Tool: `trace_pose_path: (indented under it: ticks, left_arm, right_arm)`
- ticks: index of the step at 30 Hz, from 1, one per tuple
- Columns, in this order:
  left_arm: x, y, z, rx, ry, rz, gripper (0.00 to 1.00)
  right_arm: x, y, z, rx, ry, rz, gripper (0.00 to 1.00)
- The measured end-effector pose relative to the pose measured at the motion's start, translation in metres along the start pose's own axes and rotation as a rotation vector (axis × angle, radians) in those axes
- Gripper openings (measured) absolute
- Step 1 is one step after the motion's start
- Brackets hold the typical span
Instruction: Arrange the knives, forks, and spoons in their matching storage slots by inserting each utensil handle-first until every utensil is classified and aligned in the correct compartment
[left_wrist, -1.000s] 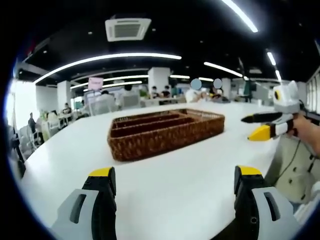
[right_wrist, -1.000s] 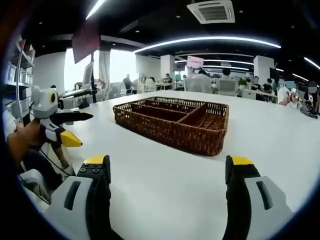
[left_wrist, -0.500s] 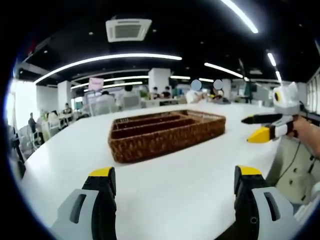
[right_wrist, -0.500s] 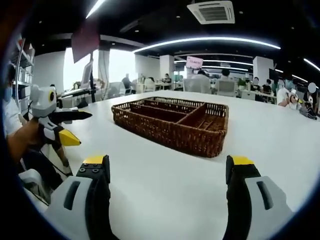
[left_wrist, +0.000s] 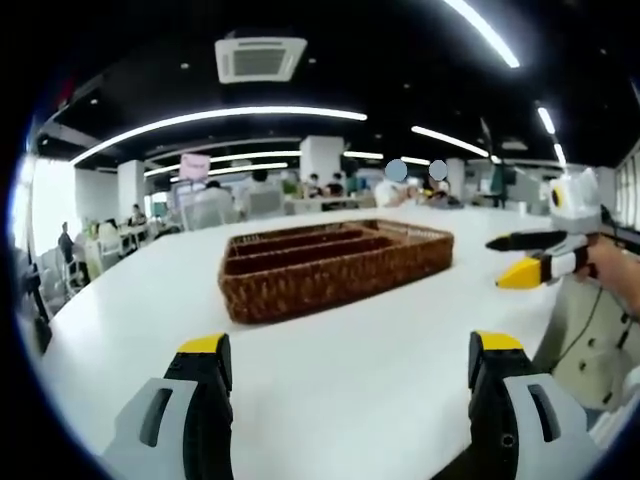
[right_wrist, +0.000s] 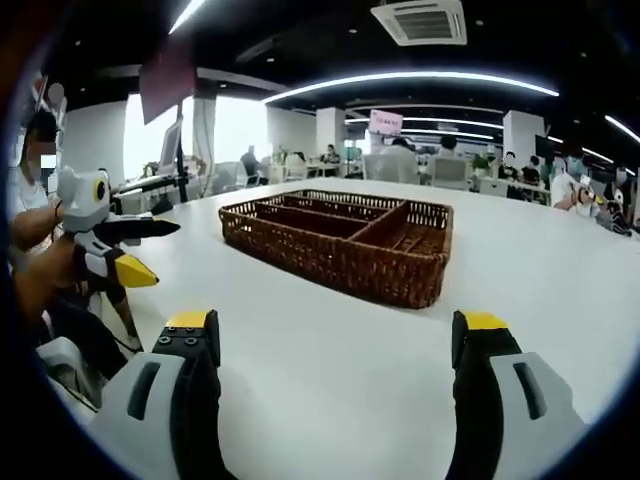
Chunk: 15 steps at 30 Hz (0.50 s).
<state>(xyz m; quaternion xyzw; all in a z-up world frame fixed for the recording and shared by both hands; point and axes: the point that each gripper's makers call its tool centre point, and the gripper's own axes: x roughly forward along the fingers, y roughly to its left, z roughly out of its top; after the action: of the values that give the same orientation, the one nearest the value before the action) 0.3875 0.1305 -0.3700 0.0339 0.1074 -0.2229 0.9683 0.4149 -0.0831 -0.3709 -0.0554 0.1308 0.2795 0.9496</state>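
Observation:
A brown wicker tray (left_wrist: 330, 277) with long divided slots sits on the white table (left_wrist: 350, 360); the right gripper view shows the same wicker tray (right_wrist: 340, 262). My left gripper (left_wrist: 348, 358) is open, well short of the tray, with nothing between its jaws. The right gripper (right_wrist: 336, 335) is open too, with bare table between its jaws. At the right of the left gripper view the right gripper (left_wrist: 540, 256) is held in a hand. At the left of the right gripper view the left gripper (right_wrist: 118, 250) is held in a hand. I make out no utensils.
The white table (right_wrist: 520, 290) stretches around the tray with bare surface on every side. Its edge curves close to the person on the left of the right gripper view. Desks, chairs and seated people fill the office behind.
Both views have drifted only slightly. The grippers stay open and the tray has not moved.

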Motion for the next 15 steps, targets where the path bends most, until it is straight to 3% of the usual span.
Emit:
trace_pose_path:
  ticks: [15]
  left_arm:
    - [0.0011,0.0032,0.0027,-0.007,-0.008,0.005,1.00]
  right_arm:
    - [-0.0031,-0.0003,-0.0010,-0.002,0.003,-0.008,1.00]
